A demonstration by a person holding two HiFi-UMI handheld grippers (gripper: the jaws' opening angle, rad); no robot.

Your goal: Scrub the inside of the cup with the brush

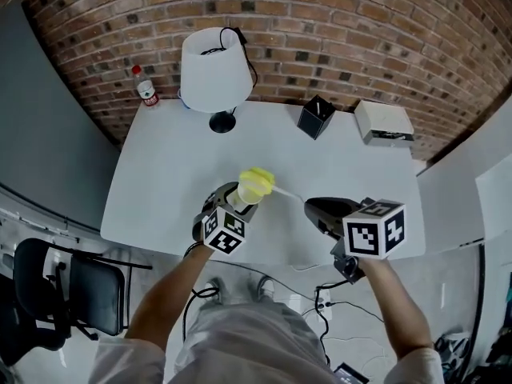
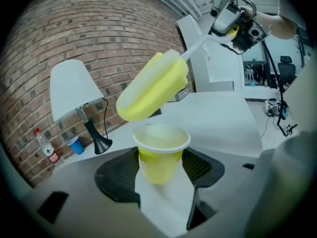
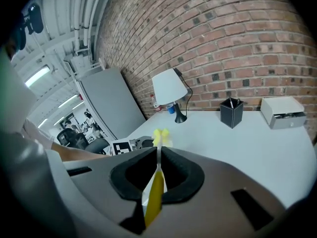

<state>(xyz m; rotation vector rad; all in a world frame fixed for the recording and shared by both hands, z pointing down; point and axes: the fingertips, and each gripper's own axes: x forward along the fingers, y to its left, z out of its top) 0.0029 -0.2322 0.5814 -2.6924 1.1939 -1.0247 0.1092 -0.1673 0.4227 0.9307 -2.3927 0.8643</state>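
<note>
Gripping the cup (image 2: 159, 155), fingers (image 2: 116, 180) of the left gripper (image 2: 161, 175) stand wide; right gripper (image 3: 157, 175) fingers (image 3: 182, 178) pinch the brush handle (image 3: 154, 198).

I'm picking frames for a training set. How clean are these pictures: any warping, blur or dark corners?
Head view: strong fisheye, the brick wall bows around the white table; light is even. Left gripper view: black corners, the brush head above the cup slightly soft. Right gripper view: black corners too, the brush handle near the lens blurred, the lamp sharp.
</note>
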